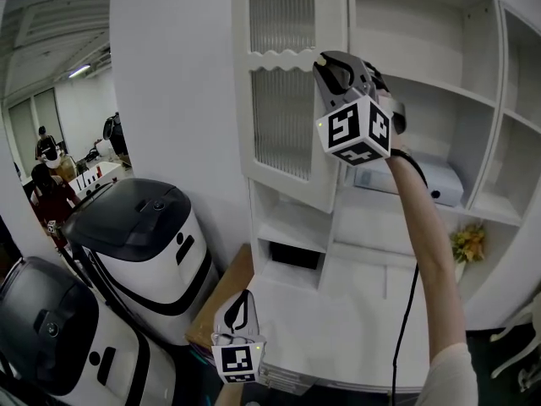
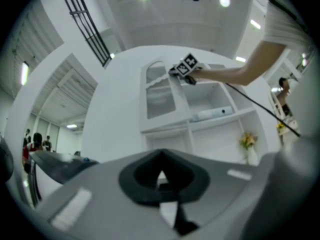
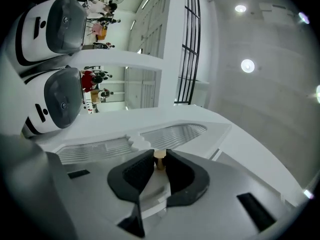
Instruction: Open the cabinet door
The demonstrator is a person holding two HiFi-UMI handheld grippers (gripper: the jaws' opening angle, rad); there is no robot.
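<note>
Cabinet door (image 1: 283, 100) ajar (long axis vertical), right tongs (image 3: 159, 154) gripping knob (image 3: 159, 161)

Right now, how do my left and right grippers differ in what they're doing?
The right gripper is raised at the cabinet door, while the left gripper hangs low, away from the door. The right gripper's jaws are clamped on the door's small wooden knob; the left gripper's jaws are together on nothing. Both carry a marker cube.
</note>
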